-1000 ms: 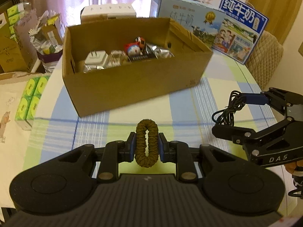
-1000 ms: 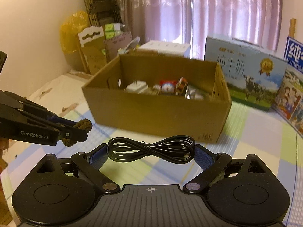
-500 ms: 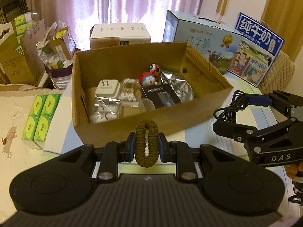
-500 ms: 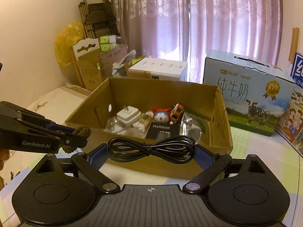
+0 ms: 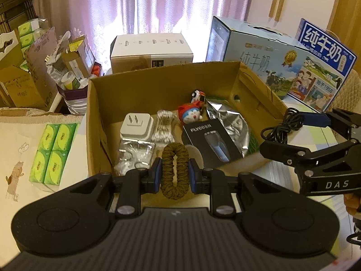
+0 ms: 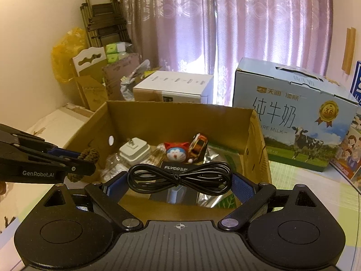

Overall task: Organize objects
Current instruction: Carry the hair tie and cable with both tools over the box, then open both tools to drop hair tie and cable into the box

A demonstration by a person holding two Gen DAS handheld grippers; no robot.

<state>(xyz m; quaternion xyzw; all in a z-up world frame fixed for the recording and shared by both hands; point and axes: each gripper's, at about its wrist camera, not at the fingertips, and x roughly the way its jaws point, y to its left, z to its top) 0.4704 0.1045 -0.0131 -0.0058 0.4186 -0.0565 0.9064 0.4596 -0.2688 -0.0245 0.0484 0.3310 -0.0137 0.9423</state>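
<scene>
My left gripper (image 5: pixel 174 174) is shut on an olive braided hair tie (image 5: pixel 175 170) and holds it above the near left part of the open cardboard box (image 5: pixel 162 83). My right gripper (image 6: pixel 179 181) is shut on a coiled black cable (image 6: pixel 180 177) over the box's near edge (image 6: pixel 144 203). In the box lie a white plug adapter (image 5: pixel 136 126), cotton swabs (image 5: pixel 163 127), a Doraemon figure (image 5: pixel 189 115), a toy car (image 5: pixel 198 96), a black Flycoon box (image 5: pixel 209 142), a silver foil bag (image 5: pixel 227 119) and clear plastic packs (image 5: pixel 135 153). The right gripper (image 5: pixel 315 135) shows in the left view, the left gripper (image 6: pixel 88 162) in the right view.
Two blue milk cartons (image 5: pixel 255 61) (image 5: pixel 325 63) stand behind and right of the box, a white carton (image 5: pixel 151 49) behind it. Green tissue packs (image 5: pixel 53 153) lie left on a cloth. Cluttered boxes (image 5: pixel 45 67) and a folded trolley (image 6: pixel 101 22) stand at the back left.
Both grippers rose and moved forward from the checked tablecloth to above the box, still holding the hair tie and the cable. The box's inside now shows fully.
</scene>
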